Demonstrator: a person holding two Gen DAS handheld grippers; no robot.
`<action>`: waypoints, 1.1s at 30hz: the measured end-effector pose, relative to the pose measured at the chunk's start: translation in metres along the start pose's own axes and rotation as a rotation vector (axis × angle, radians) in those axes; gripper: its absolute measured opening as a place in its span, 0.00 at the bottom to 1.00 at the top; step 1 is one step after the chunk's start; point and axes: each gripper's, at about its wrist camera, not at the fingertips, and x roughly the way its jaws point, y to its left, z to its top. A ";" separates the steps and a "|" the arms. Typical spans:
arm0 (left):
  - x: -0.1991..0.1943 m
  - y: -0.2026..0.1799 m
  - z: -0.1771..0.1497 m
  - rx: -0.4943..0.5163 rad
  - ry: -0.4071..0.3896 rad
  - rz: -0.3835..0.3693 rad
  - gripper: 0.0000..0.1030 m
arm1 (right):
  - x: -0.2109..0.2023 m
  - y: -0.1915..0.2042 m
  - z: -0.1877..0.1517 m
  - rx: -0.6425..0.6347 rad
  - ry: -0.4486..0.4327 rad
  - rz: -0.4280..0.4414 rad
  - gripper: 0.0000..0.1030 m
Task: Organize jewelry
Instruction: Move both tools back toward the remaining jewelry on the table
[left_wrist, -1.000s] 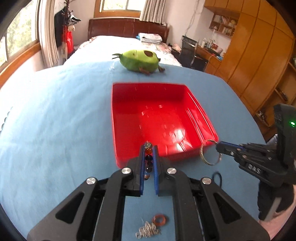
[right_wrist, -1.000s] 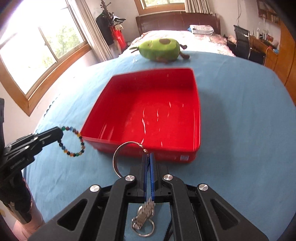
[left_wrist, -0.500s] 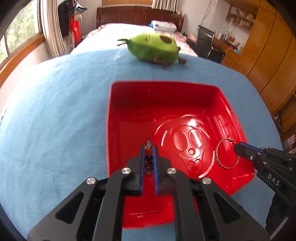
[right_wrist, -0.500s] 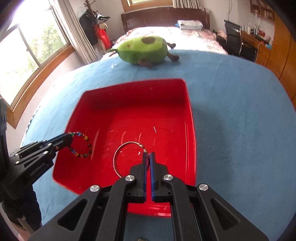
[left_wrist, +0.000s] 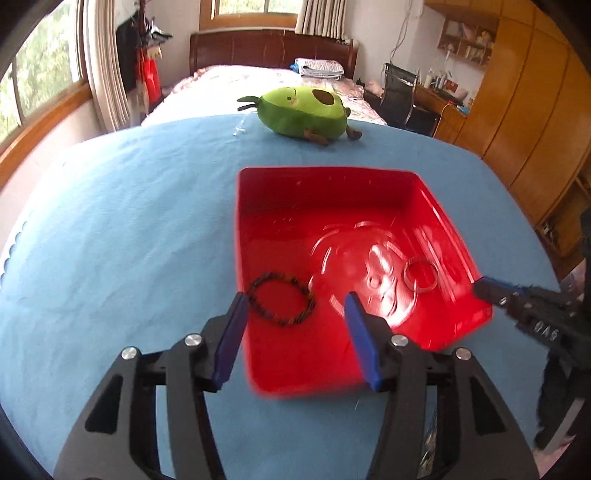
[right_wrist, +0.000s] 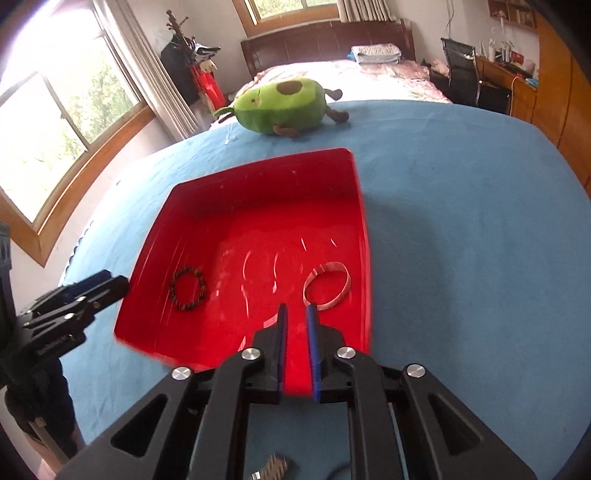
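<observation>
Motion blurs the red tray's (left_wrist: 332, 387) near rim; a metal piece (right_wrist: 271, 469) is cut off.

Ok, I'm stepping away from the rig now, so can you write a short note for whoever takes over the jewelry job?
Left gripper: jaws have just been opening, nothing between them; the beaded bracelet lies released on the floor of the red tray, near its left wall.
Right gripper: jaws have just been opening a little, nothing between them; the silver bangle lies in the tray, just past its fingertips.
Done: both of these pieces are in the tray.
Left: a small metal piece lies on the blue cloth behind the right gripper, not yet in the tray.
</observation>
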 end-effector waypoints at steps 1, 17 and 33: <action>-0.005 0.001 -0.007 0.003 -0.001 -0.001 0.54 | -0.005 0.000 -0.007 -0.003 -0.003 -0.001 0.16; -0.033 -0.003 -0.143 0.049 0.113 -0.048 0.59 | -0.036 0.004 -0.119 0.042 0.006 0.058 0.20; -0.025 -0.007 -0.156 0.010 0.134 -0.028 0.59 | -0.006 0.011 -0.136 0.094 0.084 0.066 0.26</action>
